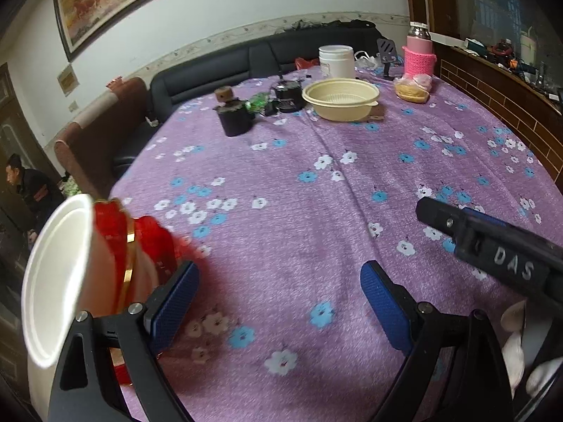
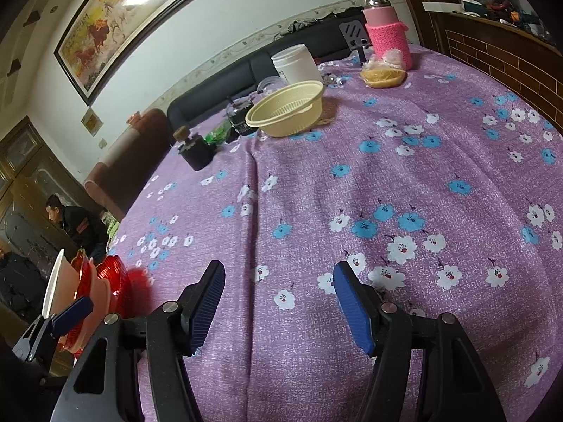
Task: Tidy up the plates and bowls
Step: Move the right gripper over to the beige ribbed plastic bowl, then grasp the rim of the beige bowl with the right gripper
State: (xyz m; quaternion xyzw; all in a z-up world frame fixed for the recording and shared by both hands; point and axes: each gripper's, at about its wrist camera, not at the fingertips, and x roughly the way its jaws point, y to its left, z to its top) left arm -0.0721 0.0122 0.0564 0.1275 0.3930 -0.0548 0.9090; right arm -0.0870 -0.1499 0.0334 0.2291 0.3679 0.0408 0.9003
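Observation:
A white bowl with red and gold bands (image 1: 70,274) is tipped on its side at the table's left edge, just outside my left gripper's left finger. It also shows in the right wrist view (image 2: 84,285), with a red piece beside it. My left gripper (image 1: 278,302) is open and empty above the purple floral tablecloth (image 1: 299,218). My right gripper (image 2: 278,302) is open and empty over the cloth; its finger shows in the left wrist view (image 1: 492,242). A cream plastic bowl (image 1: 340,98) stands at the far side, also in the right wrist view (image 2: 286,107).
Beyond the cream bowl stand a white jar (image 1: 336,59), a pink-sleeved flask (image 1: 419,52), bagged food (image 1: 413,88), a dark corked pot (image 1: 234,112) and a black teapot (image 1: 288,95). A dark sofa (image 1: 246,63) lies behind. A person (image 1: 31,190) sits at the left.

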